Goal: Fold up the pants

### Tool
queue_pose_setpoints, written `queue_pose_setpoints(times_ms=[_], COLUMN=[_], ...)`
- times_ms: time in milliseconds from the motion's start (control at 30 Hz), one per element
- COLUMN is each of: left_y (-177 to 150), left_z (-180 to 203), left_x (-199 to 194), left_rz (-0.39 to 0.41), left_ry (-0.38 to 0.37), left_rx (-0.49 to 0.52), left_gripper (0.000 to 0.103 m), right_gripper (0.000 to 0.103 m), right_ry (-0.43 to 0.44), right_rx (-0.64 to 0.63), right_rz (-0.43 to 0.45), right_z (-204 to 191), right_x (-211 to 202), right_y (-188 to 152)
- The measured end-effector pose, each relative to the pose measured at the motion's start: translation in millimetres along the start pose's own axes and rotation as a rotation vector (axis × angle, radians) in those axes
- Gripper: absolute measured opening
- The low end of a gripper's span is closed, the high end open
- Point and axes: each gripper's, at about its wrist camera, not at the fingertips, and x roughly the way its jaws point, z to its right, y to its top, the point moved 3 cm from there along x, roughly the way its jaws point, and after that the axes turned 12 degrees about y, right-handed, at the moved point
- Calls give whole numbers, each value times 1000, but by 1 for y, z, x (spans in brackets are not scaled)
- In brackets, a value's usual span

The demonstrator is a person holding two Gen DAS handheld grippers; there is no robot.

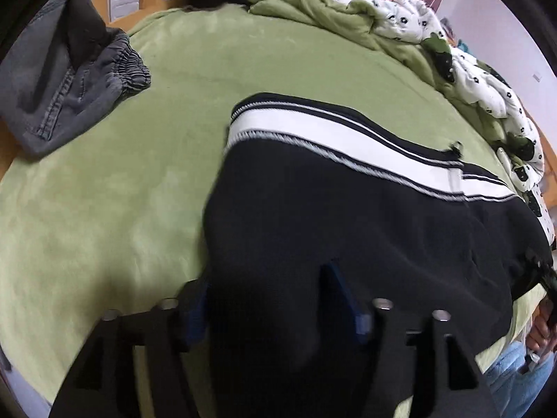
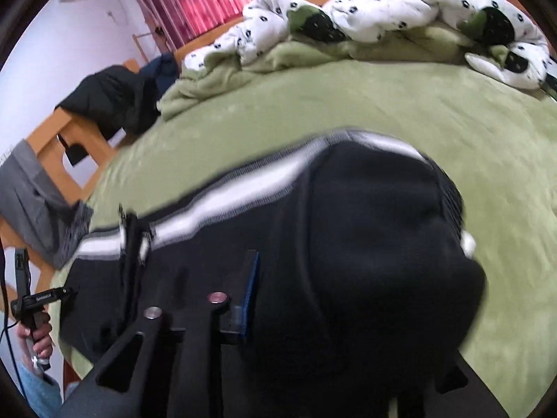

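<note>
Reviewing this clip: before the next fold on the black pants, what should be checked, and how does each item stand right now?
1. Black pants lie on the green bedsheet, striped side band showing: ok.
2. Left gripper jaws apart, black cloth between them, pads not visibly pressing: ok for regrasping.
3. Right gripper: only one finger shows, cloth covers the rest: cannot tell.
4. Pants flat: cloth bunches into a mound near the right gripper: not ok.
5. Grey pants lie apart from the black pair: ok.
6. Rumpled quilt stays at the far edge, off the pants: ok.
</note>
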Motion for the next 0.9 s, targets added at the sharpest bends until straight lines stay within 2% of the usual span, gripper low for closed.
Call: queue_pose_setpoints(times_ms=[67,133,200,267,333,433,533,667,733,800,867,900], left_y=[-9,-19,-26,-30,-32,-33,-34,-37,-35,-34,-33,-33], left_z=[2,3,4,2,4,9,18,34,41,48,54,56], left_x=[-10,-21,-30,-39,-47,-58,-68,-70,-66,-63,-61,-61], left_rz=[36,67,85,100,114,123,128,117,104,98,100,99], left_ry=[23,63,73,77,75,38,-1,-9,1,-11,-29,-38], left_rx=[-1,6,-5,-28,-65,-122,-154,-172,-182,-193,-203,-207], left_gripper=[71,72,72,76,77,77,77,77,77,77,77,77], right_gripper=[48,50,51,51,51,51,51,54,42,23,19,17], right_ry=[15,9,-8,-44,-87,-93,-48,16,35,-49,-134,-144], right_rx=[-6,-11,-2,12,36,68,80,93,75,-53,-183,-210], right_rz=[-32,-28,-4,39,58,38,48,30,24,61,110,146], right_z=[3,11,22,37,58,79,88,90,91,85,80,87], right_x=[-16,-40,-68,-89,-97,-83,-62,-22,-10,-14,-29,-45], right_y=[-16,-31,-46,-54,-57,-54,-47,-27,-18,-11,-2,9])
